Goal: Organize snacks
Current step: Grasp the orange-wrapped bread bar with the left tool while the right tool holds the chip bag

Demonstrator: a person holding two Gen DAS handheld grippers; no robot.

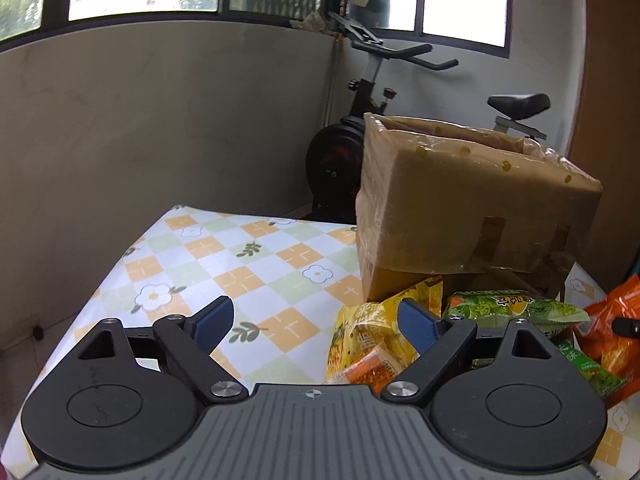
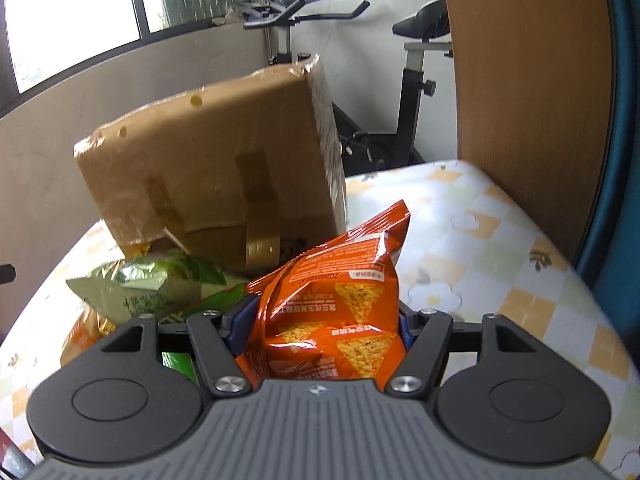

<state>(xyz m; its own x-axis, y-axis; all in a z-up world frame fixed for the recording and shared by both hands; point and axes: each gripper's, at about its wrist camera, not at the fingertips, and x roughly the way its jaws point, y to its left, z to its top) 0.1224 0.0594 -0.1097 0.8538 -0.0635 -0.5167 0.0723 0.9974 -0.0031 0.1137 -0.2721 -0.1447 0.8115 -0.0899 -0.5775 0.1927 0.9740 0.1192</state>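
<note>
My right gripper (image 2: 322,320) is shut on an orange chip bag (image 2: 336,292), held just above the table; the bag also shows in the left wrist view (image 1: 612,320). A brown cardboard box (image 1: 472,196) with an open top stands at the table's far side, seen also in the right wrist view (image 2: 216,176). A yellow snack bag (image 1: 368,340) and a green snack bag (image 1: 508,306) lie in front of the box. The green bag also shows in the right wrist view (image 2: 148,284). My left gripper (image 1: 316,324) is open and empty, with its right finger over the yellow bag.
The table wears a checked flower cloth (image 1: 224,264). An exercise bike (image 1: 360,128) stands behind the table by the wall. A wooden panel (image 2: 528,80) rises at the table's right edge. Another green packet (image 1: 592,368) lies at the right.
</note>
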